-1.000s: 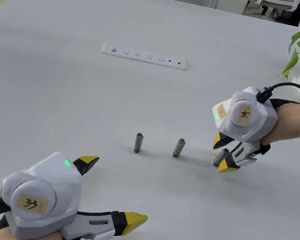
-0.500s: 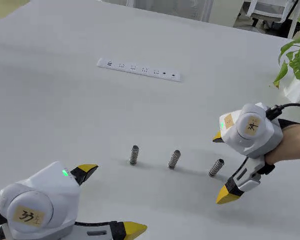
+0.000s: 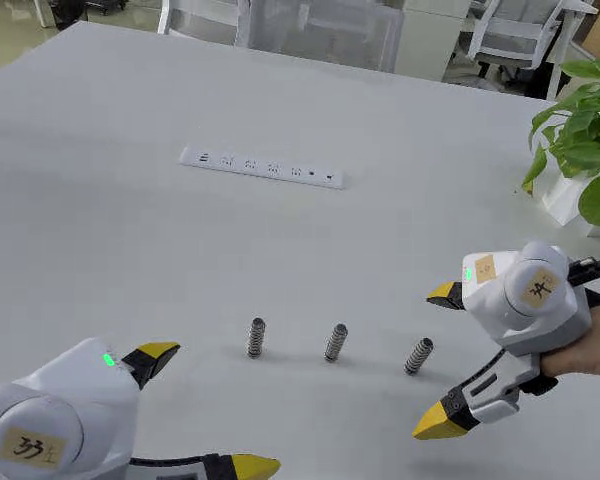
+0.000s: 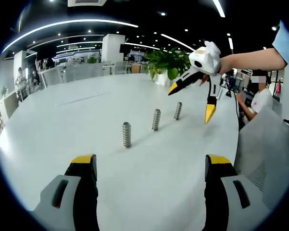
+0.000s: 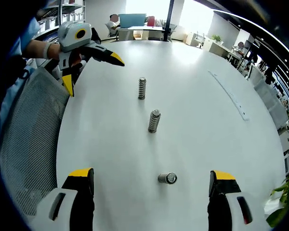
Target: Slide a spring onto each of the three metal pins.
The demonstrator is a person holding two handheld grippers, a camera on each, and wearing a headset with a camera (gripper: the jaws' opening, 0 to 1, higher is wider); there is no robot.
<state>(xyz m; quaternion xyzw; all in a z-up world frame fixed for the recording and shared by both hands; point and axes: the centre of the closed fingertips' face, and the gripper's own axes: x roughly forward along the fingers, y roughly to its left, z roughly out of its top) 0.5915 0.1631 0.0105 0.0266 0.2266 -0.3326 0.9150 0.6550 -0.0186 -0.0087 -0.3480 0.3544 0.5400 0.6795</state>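
Wide white surface [image 3: 130,250] is taking up most of the room ahead, matte and pale.

Grey mesh chairs [image 3: 325,35] are standing along its far edge. A leafy green plant [image 3: 580,130] in a white pot is sitting at the far right corner.

A long white power strip [image 3: 261,167] is lying flat towards the far side, well apart from the work.

Left claw [image 3: 205,408] is hovering low at the near left corner of the head view. Its yellow-tipped jaws are spread wide with nothing between them. In the left gripper view both jaws are pointing at the row of springs, well short of it.

Right claw [image 3: 436,358] is hanging above the surface at the right, held by a hand whose wrist is coming in from the right edge. Its jaws are also spread wide and holding nothing. The lower tip is sitting near the right spring [image 3: 418,355] but apart from it.

Three small coiled springs are standing in a row near the middle of the surface, spaced evenly. The left spring [image 3: 257,337] is upright. The middle spring [image 3: 336,342] and the right spring are leaning slightly. None is touching another or either claw.

In the right gripper view a round metal end [image 5: 167,178] is showing at the top of the nearest spring, between the two jaws.
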